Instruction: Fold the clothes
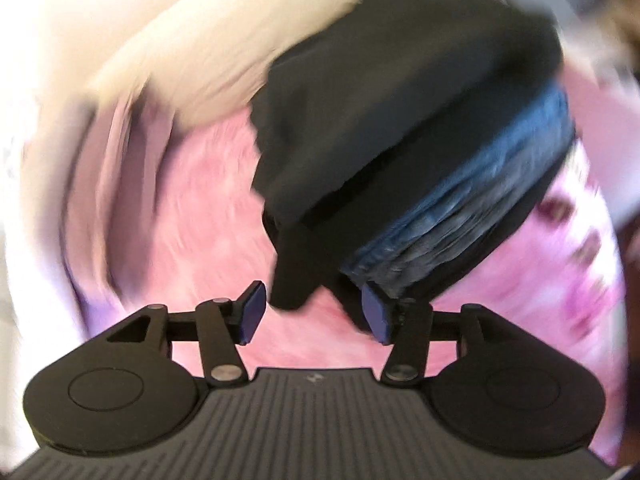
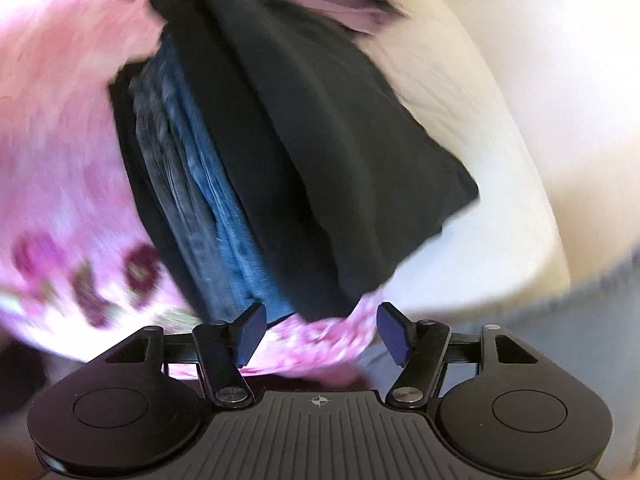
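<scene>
Item 1: left gripper [image 1: 314, 312], black two-finger tool with blue pads. Jaws stand wide apart, nothing between the pads. A hanging corner of the dark fabric dips into the gap at 12 o'clock; whether the right-hand pad touches cloth cannot be told.

Item 2: right gripper [image 2: 320, 330], same make. Jaws wide apart, holding nothing; the garment's lower edge lies just beyond the fingertips at 12 o'clock.

Item 3: folded black cloth garment [image 1: 384, 100] with a band of blue-grey denim-like fabric [image 1: 472, 204] showing along its folded edge. It lies on the bedding, filling the 12 to 2 o'clock sector of the left wrist view and the 11 to 1 o'clock sector of the right wrist view.

Item 4: pink fluffy blanket with dark floral print [image 2: 60, 152], under the garment.

Item 5: cream-white bedding [image 2: 500, 140], adjoining the garment's far side.

Both views motion-blurred.
</scene>
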{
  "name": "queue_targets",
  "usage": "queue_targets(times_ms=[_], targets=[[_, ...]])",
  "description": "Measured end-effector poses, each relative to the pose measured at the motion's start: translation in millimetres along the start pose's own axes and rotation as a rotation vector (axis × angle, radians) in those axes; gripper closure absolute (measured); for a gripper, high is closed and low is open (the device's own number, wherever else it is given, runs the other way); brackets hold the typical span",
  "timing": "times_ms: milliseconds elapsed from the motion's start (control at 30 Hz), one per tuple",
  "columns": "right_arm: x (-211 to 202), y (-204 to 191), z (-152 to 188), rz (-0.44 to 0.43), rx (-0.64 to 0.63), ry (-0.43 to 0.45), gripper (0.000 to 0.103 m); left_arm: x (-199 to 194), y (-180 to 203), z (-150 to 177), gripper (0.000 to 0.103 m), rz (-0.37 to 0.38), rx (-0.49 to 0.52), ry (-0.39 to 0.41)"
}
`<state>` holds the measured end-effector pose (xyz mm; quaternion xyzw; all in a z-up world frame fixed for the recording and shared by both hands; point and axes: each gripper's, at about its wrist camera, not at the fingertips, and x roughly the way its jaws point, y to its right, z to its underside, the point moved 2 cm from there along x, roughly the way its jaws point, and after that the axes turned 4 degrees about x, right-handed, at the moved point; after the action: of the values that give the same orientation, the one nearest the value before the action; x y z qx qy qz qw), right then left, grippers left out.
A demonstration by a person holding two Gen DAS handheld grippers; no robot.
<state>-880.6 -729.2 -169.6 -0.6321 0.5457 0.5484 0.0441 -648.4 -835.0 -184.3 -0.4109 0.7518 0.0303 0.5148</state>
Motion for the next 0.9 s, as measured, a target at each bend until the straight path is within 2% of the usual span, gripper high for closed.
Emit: queue_targets(times_ms=[67, 167, 233, 367, 467, 533, 733, 833, 900], targets=[[-22.0, -5.8, -0.3, -0.012, 0.132, -0.006, 0.034, -20.9, 2.9, 9.7, 0.043, 0.049, -0.154, 0.008], [-63.8, -23.4, -1.4, -0.008, 0.319, -0.008, 0.028, -50.9, 3.4, 24.8, 0.035, 0.108, -0.26, 0.064], [-93.4, -37.4, -2.0, 0.004, 0.416, -0.007, 0.025, -81.8, -1.0, 33.5, 0.032, 0.139, -0.253, 0.104], [-158.4, -73.7, -2.7, 0.04, 0.589, 0.016, 0.021, -125.7, 6.5, 56.9, 0.028, 0.193, -0.215, 0.132], [-197.8, -103.0, -3.9, 0.037, 0.677, 0.028, 0.012, -157.4, 12.9, 75.1, 0.013, 0.233, -0.185, 0.15], [-218.2, -119.4, -3.5, 0.047, 0.715, 0.032, 0.009, -173.5, 18.5, 87.5, 0.008, 0.254, -0.172, 0.147], [-256.7, -131.5, 2.9, 0.028, 0.811, 0.014, 0.008, -197.2, 32.2, 105.3, 0.007, 0.269, -0.221, 0.086], [-269.5, -125.5, 7.3, 0.032, 0.853, 0.019, 0.008, -206.4, 33.5, 104.5, 0.007, 0.272, -0.261, 0.095], [-275.6, -123.3, 8.5, 0.033, 0.853, 0.013, 0.007, -214.2, 35.9, 102.8, 0.007, 0.312, -0.263, 0.141]])
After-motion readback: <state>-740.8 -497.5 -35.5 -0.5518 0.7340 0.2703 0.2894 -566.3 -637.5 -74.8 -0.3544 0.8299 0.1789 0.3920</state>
